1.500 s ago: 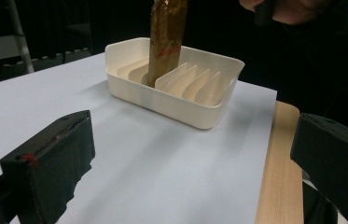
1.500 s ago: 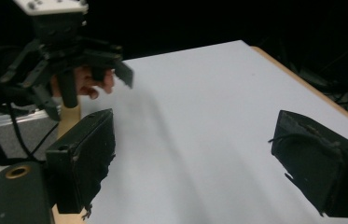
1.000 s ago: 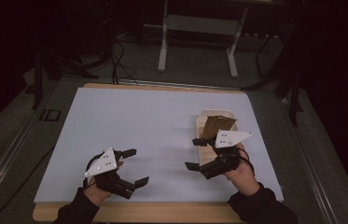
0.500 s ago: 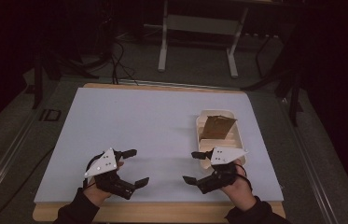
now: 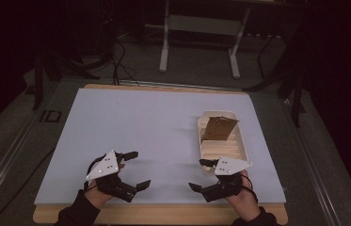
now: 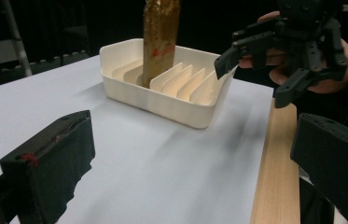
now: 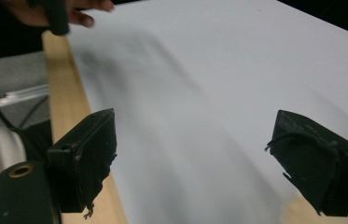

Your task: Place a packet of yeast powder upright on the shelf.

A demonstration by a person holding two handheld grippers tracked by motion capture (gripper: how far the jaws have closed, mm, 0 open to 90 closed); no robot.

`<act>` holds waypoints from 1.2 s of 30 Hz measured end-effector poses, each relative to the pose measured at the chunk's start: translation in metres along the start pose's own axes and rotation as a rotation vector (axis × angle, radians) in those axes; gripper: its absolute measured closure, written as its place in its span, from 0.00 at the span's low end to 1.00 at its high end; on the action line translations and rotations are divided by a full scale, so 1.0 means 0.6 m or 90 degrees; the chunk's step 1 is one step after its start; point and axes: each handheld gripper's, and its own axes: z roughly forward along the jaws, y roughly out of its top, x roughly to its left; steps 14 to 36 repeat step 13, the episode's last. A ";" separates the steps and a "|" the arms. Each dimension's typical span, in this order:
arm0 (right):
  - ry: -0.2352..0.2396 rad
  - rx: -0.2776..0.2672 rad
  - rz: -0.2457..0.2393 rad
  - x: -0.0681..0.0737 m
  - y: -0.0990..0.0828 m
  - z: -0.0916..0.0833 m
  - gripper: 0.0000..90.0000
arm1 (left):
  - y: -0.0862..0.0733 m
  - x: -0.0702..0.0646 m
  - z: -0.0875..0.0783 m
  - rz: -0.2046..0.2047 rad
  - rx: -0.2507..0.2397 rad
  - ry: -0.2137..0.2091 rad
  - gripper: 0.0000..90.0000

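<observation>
A cream slotted tray (image 5: pixel 242 149) lies on the white table top at the right. A brown packet (image 5: pixel 219 128) stands upright in one of its far slots. My right gripper (image 5: pixel 197 174) hovers open near the front edge, just in front of the tray's near end, with nothing between its jaws. My left gripper (image 5: pixel 139 168) is open and empty at the front left. In the left gripper view its jaws (image 6: pixel 195 135) frame the tray (image 6: pixel 153 100), the packet (image 6: pixel 160 37) and the right gripper (image 6: pixel 251 81). In the right gripper view the open jaws (image 7: pixel 195 140) face bare white surface.
The white sheet (image 5: pixel 154 127) rests on a wooden board whose edge (image 5: pixel 163 214) runs along the front. A metal stand (image 5: pixel 201 42) and cables lie on the dark floor beyond the table. A hand (image 7: pixel 76 9) appears at the top left of the right gripper view.
My right gripper has drawn back from the tray's near end toward the front edge and turned to the left. The left gripper has stayed put.
</observation>
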 end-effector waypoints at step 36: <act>-0.009 -0.006 0.014 -0.010 -0.011 0.004 0.16 | -0.003 -0.002 0.000 -0.003 -0.002 0.000 0.00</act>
